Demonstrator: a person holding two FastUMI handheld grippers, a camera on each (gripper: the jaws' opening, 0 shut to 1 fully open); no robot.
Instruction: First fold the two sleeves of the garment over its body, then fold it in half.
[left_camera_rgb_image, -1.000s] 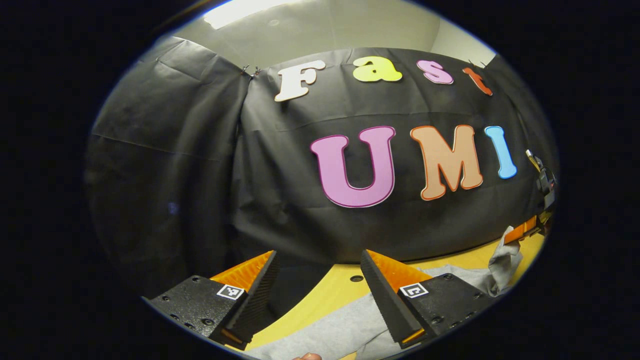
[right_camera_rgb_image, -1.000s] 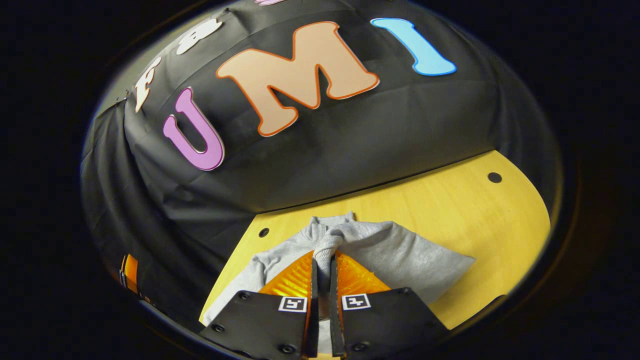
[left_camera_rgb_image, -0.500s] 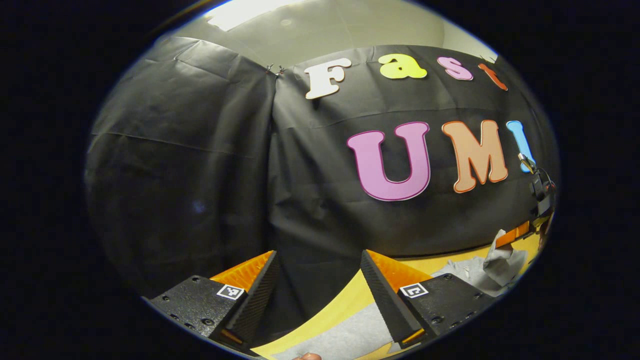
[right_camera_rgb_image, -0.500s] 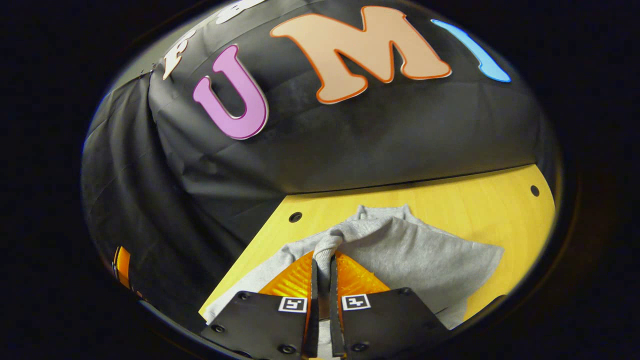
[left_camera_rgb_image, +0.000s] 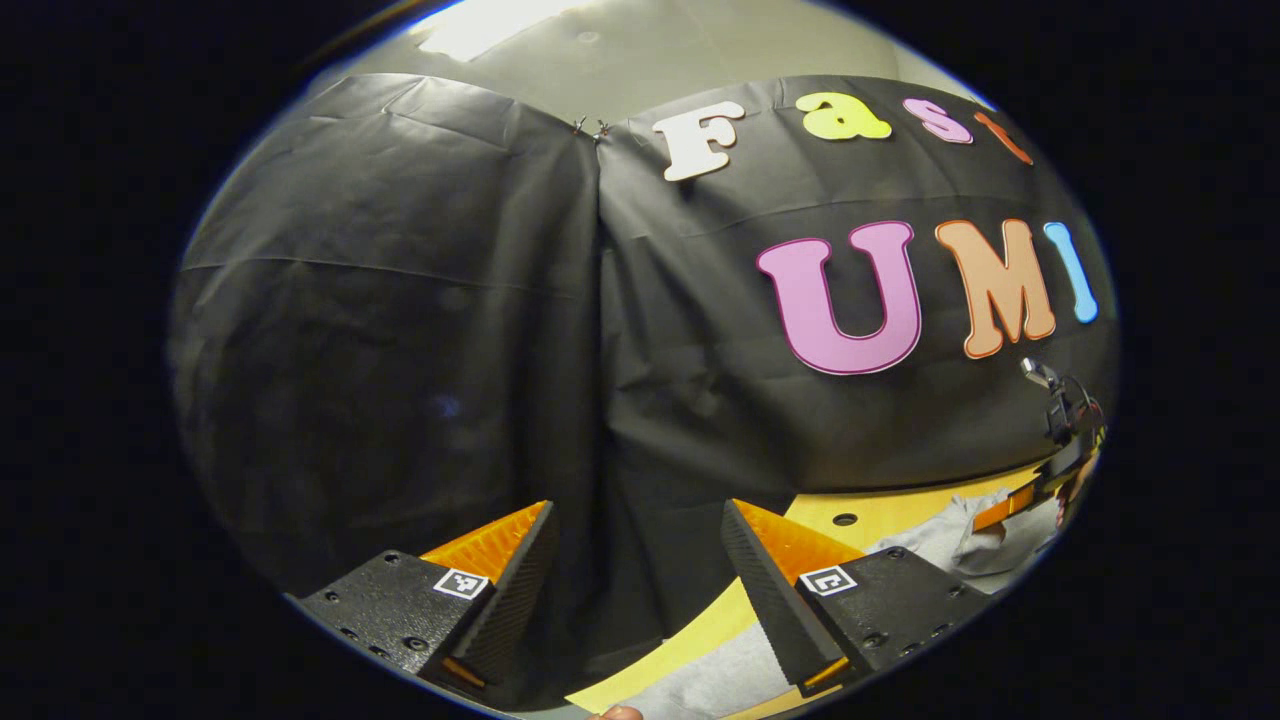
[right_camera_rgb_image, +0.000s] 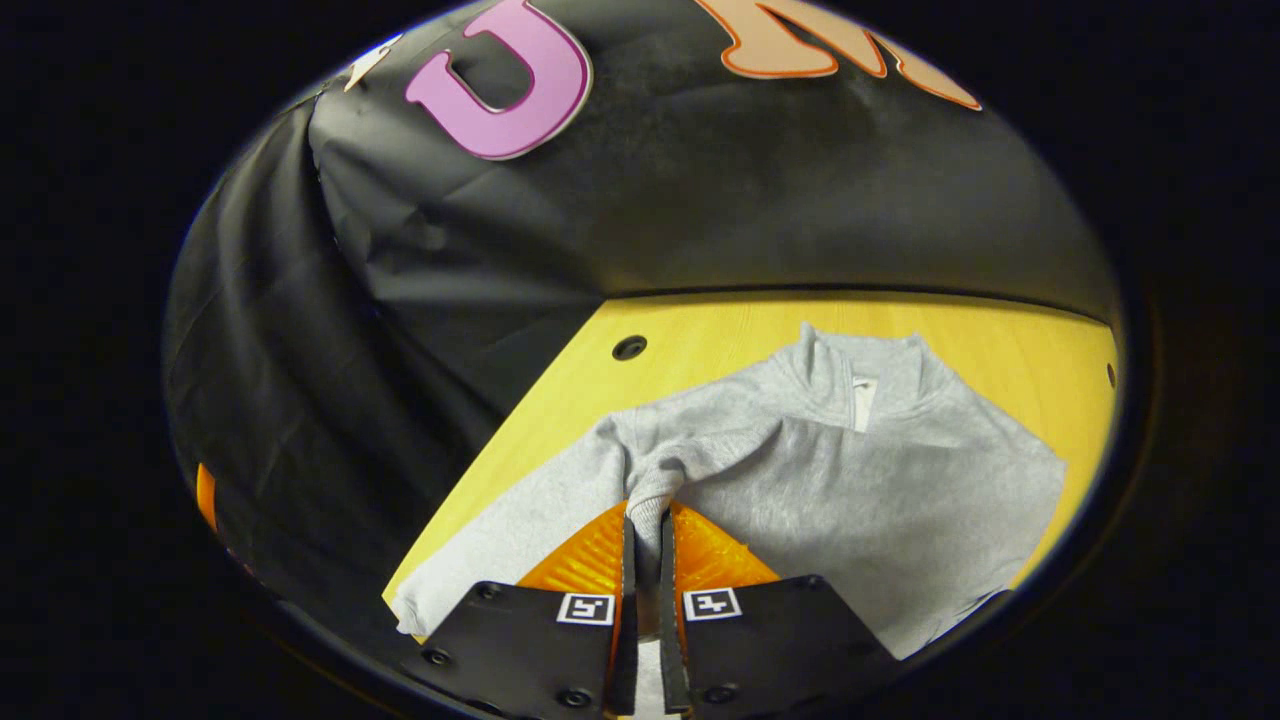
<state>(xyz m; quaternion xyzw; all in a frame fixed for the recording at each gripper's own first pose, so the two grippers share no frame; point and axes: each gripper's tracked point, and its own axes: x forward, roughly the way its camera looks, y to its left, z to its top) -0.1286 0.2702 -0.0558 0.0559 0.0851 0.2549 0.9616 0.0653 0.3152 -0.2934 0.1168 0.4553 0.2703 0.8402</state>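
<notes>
In the right gripper view, the right tongs (right_camera_rgb_image: 646, 530) are sitting at the bottom centre of the frame, clenched on a bunched fold of the grey garment (right_camera_rgb_image: 860, 500), a strip of cloth pinched between both fingers; the garment is lying spread across the yellow table (right_camera_rgb_image: 700, 340) in the lower right of the frame, its collar (right_camera_rgb_image: 860, 375) pointing toward the black wall, one sleeve (right_camera_rgb_image: 500, 530) trailing toward the lower left edge of the table; in the left gripper view, the left tongs (left_camera_rgb_image: 636, 560) are hanging released at the bottom of the frame, fingers well apart and gripping nothing, above the table's edge; a patch of the garment is showing just below them, and the other gripper is appearing at the far right edge, holding grey cloth.
</notes>
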